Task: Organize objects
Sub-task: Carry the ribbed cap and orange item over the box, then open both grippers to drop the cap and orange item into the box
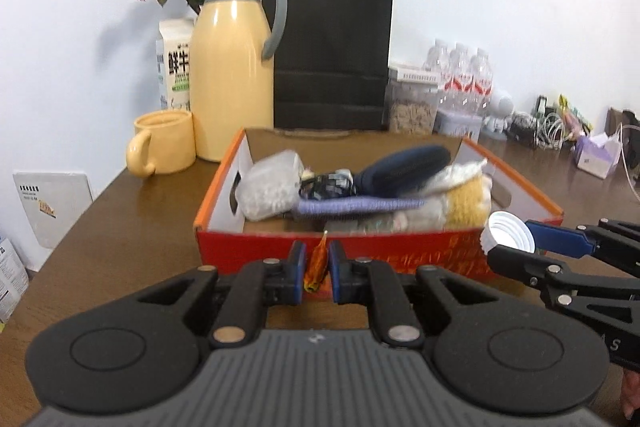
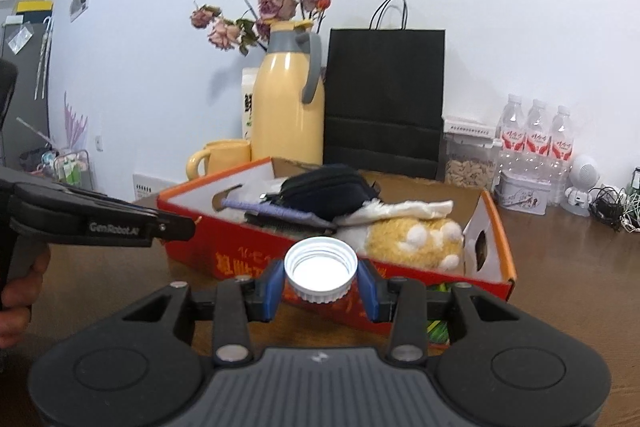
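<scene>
The red cardboard box (image 2: 400, 267) lies just ahead of both tongs. The right gripper (image 2: 321, 277) clamps a white bottle cap (image 2: 321, 273), open side up. The left gripper (image 1: 317, 273) pinches a small orange wrapper (image 1: 318, 261), end upright.

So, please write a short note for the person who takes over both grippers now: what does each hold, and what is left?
Left gripper: shut on a small orange wrapper, in front of the red box.
Right gripper: shut on a white cap, open side up, near the box's front wall.
Done: pouch, brush and plush items already lie in the box.
Left: probably drop wrapper and cap into the box.
</scene>
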Available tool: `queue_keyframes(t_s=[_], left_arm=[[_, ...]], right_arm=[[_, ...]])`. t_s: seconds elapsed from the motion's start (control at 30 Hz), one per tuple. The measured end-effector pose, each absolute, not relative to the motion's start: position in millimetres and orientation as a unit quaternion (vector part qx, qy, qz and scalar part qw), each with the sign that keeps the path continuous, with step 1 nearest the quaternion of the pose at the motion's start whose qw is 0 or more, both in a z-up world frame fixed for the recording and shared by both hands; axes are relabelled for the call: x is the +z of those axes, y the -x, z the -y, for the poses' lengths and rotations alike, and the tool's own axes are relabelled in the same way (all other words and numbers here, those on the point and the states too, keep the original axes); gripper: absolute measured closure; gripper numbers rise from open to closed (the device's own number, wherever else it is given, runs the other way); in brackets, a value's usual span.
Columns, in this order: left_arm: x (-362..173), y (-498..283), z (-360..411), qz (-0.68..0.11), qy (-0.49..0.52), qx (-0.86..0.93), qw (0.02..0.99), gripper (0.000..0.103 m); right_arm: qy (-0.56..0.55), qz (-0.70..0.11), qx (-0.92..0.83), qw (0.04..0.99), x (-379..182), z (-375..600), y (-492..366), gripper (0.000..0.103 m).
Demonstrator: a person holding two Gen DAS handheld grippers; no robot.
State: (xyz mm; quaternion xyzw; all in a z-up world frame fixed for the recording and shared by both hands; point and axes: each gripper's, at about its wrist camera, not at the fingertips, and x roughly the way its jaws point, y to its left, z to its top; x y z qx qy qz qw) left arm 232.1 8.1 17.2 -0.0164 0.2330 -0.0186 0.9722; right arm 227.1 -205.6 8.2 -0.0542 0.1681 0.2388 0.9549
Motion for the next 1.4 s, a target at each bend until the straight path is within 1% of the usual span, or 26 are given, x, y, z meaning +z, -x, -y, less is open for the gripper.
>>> queue_keyframes(t_s=[0.3,0.6,0.9,1.13,1.17,1.2,1.23,1.27,1.3,1.33,1.4], left_arm=[[41,-251,-9,-0.198,0.022,-0.015,0.98,0.09],[55,-292,-8,-0.181,0.029,-0.012,0.983,0.09],[46,-336,-9,-0.188,0.047,-0.003,0.981,0.09],[31,-350,-15,-0.204,0.054,-0.003,0.977,0.088],[30,-350,-16,-0.203,0.055,-0.001,0.978,0.082],[30,-349,-16,-0.204,0.055,0.002,0.977,0.075],[29,-348,-16,-0.203,0.055,0.004,0.978,0.054],[29,-347,-16,-0.197,0.054,0.007,0.979,0.031],[30,-345,-16,-0.189,0.054,0.012,0.98,0.018],[30,-343,-15,-0.179,0.053,0.017,0.982,0.0],[32,-338,-14,-0.162,0.049,0.018,0.985,0.0]], right_arm=[[0.047,-0.14,0.22,0.964,36,216,-251,0.065],[0.058,-0.126,0.205,0.969,57,210,-293,0.065],[0.051,-0.155,0.191,0.968,54,202,-353,0.065],[0.039,-0.178,0.182,0.966,35,207,-371,0.064],[0.038,-0.182,0.18,0.966,34,208,-373,0.064],[0.037,-0.186,0.179,0.965,32,209,-375,0.062],[0.036,-0.19,0.178,0.965,30,209,-376,0.047],[0.036,-0.195,0.174,0.965,29,210,-376,0.027],[0.035,-0.195,0.17,0.965,28,210,-376,0.019],[0.034,-0.193,0.165,0.967,28,211,-375,0.012],[0.027,-0.191,0.163,0.968,29,213,-374,0.01]])
